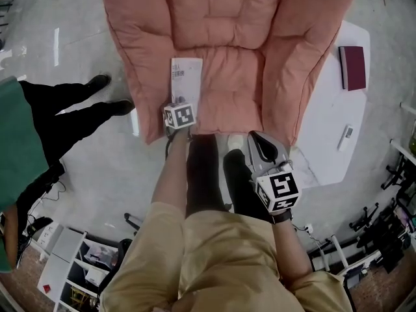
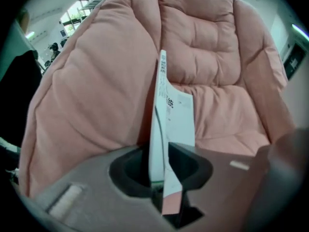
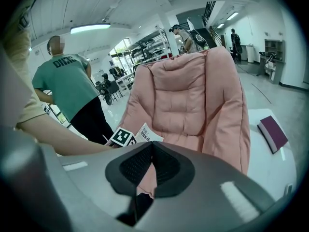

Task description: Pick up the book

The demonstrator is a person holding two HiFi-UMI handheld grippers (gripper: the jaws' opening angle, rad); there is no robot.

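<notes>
We are at the grasp. The left tool [image 2: 160, 175] has its jaws narrow around the near edge of the book [image 1: 186, 77], and as far as we can see the pads meet both covers. The book lies on the left side of the seat of the pink armchair [image 1: 227, 25], not yet raised. The right tool [image 3: 151, 161] hangs nearer to us, at the right, its jaws together on nothing. We judge that firming the hold and lifting the book clear of the seat is all that is left.
</notes>
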